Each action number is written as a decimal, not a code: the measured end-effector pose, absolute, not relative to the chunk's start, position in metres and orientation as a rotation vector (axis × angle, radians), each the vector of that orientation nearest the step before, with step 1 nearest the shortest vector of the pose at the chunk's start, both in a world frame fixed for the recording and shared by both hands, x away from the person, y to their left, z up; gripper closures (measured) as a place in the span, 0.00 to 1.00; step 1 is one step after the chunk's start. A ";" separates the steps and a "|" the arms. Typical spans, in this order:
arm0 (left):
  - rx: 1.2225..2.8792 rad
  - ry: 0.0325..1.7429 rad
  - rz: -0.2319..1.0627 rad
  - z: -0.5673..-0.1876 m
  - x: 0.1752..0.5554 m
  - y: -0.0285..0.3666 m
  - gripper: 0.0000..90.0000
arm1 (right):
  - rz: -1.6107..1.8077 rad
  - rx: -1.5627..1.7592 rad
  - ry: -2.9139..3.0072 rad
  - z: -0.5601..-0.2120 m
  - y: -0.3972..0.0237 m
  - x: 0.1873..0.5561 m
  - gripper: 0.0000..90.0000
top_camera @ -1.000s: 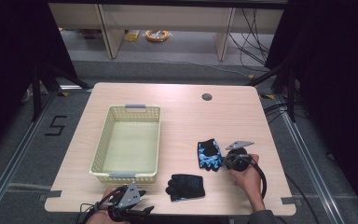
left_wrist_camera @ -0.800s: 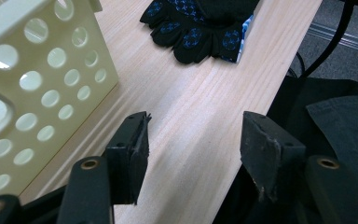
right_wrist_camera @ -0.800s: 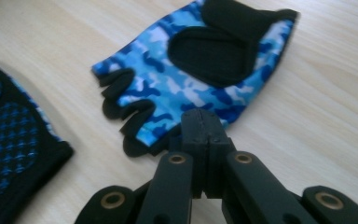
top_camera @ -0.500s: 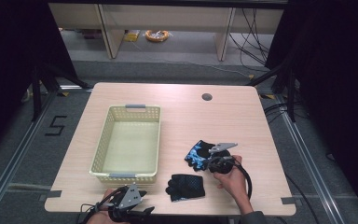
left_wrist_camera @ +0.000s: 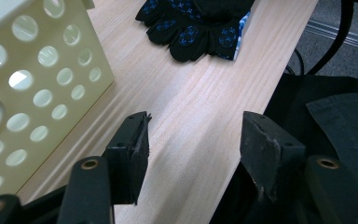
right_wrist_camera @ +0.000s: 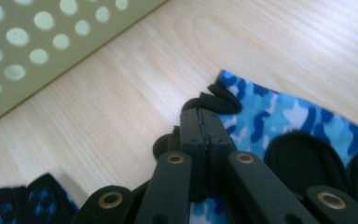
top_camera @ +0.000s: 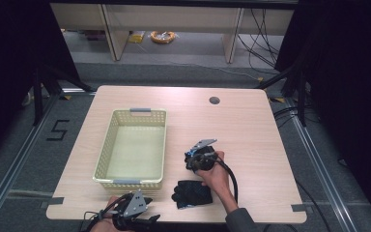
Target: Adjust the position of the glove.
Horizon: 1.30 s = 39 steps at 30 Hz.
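- Fingers of the right gripper (top_camera: 196, 157), seen from the high view, are hard to read under the grey plate and the hand; they sit on a blue camouflage glove (top_camera: 190, 155) just to the right of the yellow basket (top_camera: 107, 150), on the desk (top_camera: 251, 125). A second, black glove (top_camera: 192, 193) lies near the basket's near right corner. The left gripper (top_camera: 145, 220) rests at the desk's near edge, just in front of the basket. My judgement: if the carried glove trails low, it could snag on the basket's right wall instead of clearing it.
- Left gripper view: its fingers (left_wrist_camera: 133, 149) stand partly apart with bare desk between them, gripping nothing. The black glove (left_wrist_camera: 196, 25) lies ahead of them, to the right of the basket wall (left_wrist_camera: 37, 88). The risk here is a reach that pushes this glove toward the desk edge, which is close by.
- Right gripper view: the fingers (right_wrist_camera: 204, 128) are pressed fully together, pinching a small black fold at the edge of the blue camouflage glove (right_wrist_camera: 279, 119), with the basket wall (right_wrist_camera: 37, 42) farther off across bare wood. Such a thin bite is my main worry: the fabric could slip out on a quick swing, dropping the glove short of the basket. The black glove (right_wrist_camera: 25, 203) lies close below and might get dragged along.
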<state>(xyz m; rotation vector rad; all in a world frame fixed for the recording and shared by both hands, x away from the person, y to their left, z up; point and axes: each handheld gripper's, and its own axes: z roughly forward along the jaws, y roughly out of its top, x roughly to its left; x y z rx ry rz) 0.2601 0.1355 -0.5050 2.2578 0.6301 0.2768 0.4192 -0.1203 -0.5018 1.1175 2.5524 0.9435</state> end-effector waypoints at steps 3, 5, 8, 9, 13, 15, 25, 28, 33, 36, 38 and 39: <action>2.266 0.624 0.283 -0.505 0.260 0.136 0.47 | 0.953 1.088 2.571 -0.500 -0.117 0.422 0.99; 2.273 0.620 0.304 -0.504 0.260 0.136 0.47 | 0.961 1.100 2.553 -0.498 -0.119 0.422 0.97; 2.266 0.623 0.306 -0.505 0.259 0.136 0.47 | 1.025 1.073 2.522 -0.487 -0.130 0.424 0.95; 2.266 0.623 0.306 -0.505 0.259 0.136 0.47 | 1.025 1.073 2.522 -0.487 -0.130 0.424 0.95; 2.267 0.624 0.307 -0.505 0.260 0.136 0.47 | 1.006 0.960 2.496 -0.471 -0.153 0.425 0.88; 2.271 0.621 0.303 -0.505 0.261 0.136 0.47 | 0.975 0.934 2.499 -0.470 -0.158 0.425 0.86; 2.280 0.612 0.311 -0.504 0.262 0.137 0.46 | 0.844 0.832 2.606 -0.481 -0.177 0.426 0.71; 2.259 0.628 0.279 -0.505 0.260 0.136 0.46 | 0.855 0.792 2.628 -0.481 -0.175 0.426 0.69; 2.272 0.620 0.299 -0.505 0.260 0.136 0.46 | 0.799 0.747 2.690 -0.489 -0.170 0.426 0.66; 2.281 0.626 0.294 -0.506 0.260 0.136 0.46 | 0.794 0.737 2.698 -0.493 -0.171 0.427 0.66; 2.285 0.623 0.299 -0.506 0.261 0.135 0.45 | 0.809 0.751 2.711 -0.494 -0.174 0.426 0.67; 2.285 0.623 0.299 -0.506 0.261 0.135 0.45 | 0.809 0.751 2.711 -0.494 -0.174 0.426 0.67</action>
